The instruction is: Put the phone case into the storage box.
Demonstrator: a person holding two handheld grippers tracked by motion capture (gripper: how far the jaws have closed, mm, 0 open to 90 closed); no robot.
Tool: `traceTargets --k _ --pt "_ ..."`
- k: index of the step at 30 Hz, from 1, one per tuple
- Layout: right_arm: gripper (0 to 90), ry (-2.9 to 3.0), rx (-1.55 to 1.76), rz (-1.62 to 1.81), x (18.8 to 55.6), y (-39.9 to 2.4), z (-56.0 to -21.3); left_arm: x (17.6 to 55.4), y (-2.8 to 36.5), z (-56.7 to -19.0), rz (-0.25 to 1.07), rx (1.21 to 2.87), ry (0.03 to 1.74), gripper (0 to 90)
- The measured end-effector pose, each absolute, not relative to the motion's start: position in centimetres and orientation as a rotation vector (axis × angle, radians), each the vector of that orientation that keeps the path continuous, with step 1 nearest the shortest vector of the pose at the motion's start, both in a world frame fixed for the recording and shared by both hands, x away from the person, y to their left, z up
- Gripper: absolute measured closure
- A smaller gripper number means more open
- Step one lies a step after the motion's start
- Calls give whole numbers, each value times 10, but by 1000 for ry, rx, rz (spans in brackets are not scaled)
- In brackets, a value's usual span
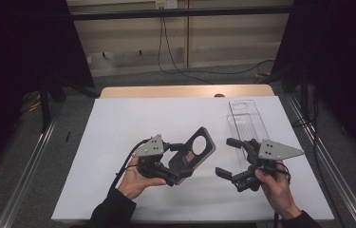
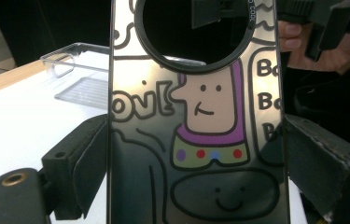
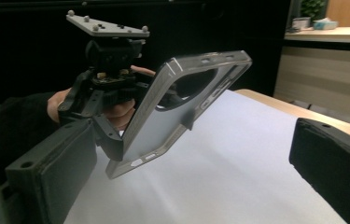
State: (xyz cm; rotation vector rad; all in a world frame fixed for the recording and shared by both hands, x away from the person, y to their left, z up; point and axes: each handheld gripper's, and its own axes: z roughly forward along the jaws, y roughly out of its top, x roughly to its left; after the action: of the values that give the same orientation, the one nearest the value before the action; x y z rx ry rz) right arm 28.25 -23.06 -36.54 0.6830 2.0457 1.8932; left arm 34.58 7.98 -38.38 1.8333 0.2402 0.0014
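Two grippers are up over the white table (image 1: 118, 128). My left gripper (image 1: 173, 164) clamps the phone case (image 1: 193, 152) by its long edges, lifted and tilted; my right gripper (image 1: 230, 159) stands wide, empty, just beside. I judge a handover comes next: right must close on the free end. Printed cartoon letters read "ov" and "Bo".

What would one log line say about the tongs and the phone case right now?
left tongs: shut on phone case, lifted off table | right tongs: open, nothing between | clear box: lying on table
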Motion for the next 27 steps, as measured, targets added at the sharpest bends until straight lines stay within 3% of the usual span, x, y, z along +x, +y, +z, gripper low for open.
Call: traceTargets --k 17,27 --pt "0 2126 549 2005 316 -201 -347 348 92 -378 -51 1830 207 124" --pt "0 2196 525 2026 324 -197 -355 347 93 -377 -58 1830 202 123"
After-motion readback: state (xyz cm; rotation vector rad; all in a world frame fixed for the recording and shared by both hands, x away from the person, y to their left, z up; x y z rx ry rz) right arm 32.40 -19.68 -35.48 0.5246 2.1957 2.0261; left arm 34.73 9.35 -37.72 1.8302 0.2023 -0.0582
